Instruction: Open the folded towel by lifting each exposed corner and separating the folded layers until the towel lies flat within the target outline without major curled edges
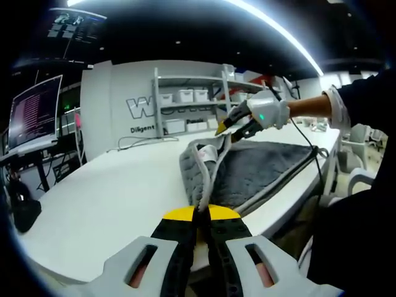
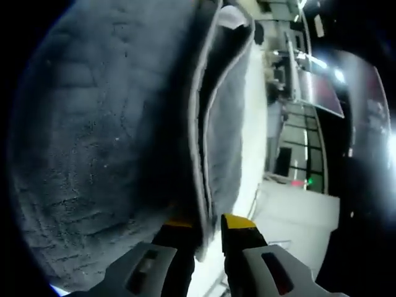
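In the left gripper view, a white surface [image 1: 105, 198] spreads out from just beyond the left gripper [image 1: 201, 226], broad and pale, running back toward a white wall with large lettering. Past its far edge stands a white shelving unit [image 1: 192, 102] holding pale storage boxes, and at the left a monitor [image 1: 34, 111] glows on a darker stand; a long strip light curves across the dark ceiling. The grey towel [image 1: 247, 170] lies on the right half of the surface, dark and plush with a lighter bound edge. The left gripper's yellow-tipped fingers [image 1: 179, 216] are pressed together on a near corner of the towel, the pale edge rising out from between them in a lifted fold. Farther back, the right gripper [image 1: 226, 127], held in a person's hand [image 1: 309, 108] with a dark sleeve, pinches the top of that raised fold above the surface, so the layer hangs between the two grippers. In the right gripper view, the right gripper [image 2: 210, 232] has its fingers [image 2: 238, 226] either side of the towel's [image 2: 105, 136] pale hem, which runs up between them; they grasp the fabric, with the grey pile spreading wide at the left. Beyond the hem, the white surface [image 2: 253, 124] and some room furniture appear, tilted.
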`<state>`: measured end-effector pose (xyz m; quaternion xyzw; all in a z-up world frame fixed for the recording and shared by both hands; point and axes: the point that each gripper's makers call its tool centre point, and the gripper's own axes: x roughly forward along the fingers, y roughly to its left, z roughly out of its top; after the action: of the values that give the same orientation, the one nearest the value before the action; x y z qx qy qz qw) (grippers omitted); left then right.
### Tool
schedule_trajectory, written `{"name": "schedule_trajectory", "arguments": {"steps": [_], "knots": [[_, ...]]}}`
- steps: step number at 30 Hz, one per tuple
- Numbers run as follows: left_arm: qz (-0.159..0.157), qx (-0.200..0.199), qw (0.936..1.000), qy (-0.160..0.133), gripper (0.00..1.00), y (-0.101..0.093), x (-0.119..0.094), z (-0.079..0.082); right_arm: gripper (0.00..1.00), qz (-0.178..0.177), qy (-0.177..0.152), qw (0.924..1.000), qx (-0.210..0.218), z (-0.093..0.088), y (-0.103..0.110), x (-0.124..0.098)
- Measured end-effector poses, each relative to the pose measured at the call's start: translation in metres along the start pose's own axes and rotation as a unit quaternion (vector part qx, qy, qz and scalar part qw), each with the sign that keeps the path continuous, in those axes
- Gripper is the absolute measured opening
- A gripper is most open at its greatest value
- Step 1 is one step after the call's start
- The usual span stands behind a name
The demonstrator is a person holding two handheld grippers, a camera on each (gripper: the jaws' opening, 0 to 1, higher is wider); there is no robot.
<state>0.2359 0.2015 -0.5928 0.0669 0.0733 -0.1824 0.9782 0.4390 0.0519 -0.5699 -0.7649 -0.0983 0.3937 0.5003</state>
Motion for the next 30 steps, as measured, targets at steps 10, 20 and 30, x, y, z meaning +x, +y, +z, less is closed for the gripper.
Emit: {"name": "schedule_trajectory", "arguments": {"steps": [10, 20, 30], "knots": [[0.0, 0.0, 1.0, -0.001, 0.05, -0.004, -0.002, 0.0, 0.04, -0.025, 0.009, 0.9996, -0.009, -0.001, -0.017, -0.002], [-0.001, 0.001, 1.0, -0.003, 0.05, -0.007, -0.005, 0.001, 0.03, -0.058, 0.017, 0.9981, -0.01, 0.0, -0.047, -0.002], [-0.003, -0.002, 1.0, -0.006, 0.05, -0.006, -0.005, 0.0, 0.03, -0.078, 0.019, 0.9964, -0.027, 0.006, -0.07, 0.002]]}}
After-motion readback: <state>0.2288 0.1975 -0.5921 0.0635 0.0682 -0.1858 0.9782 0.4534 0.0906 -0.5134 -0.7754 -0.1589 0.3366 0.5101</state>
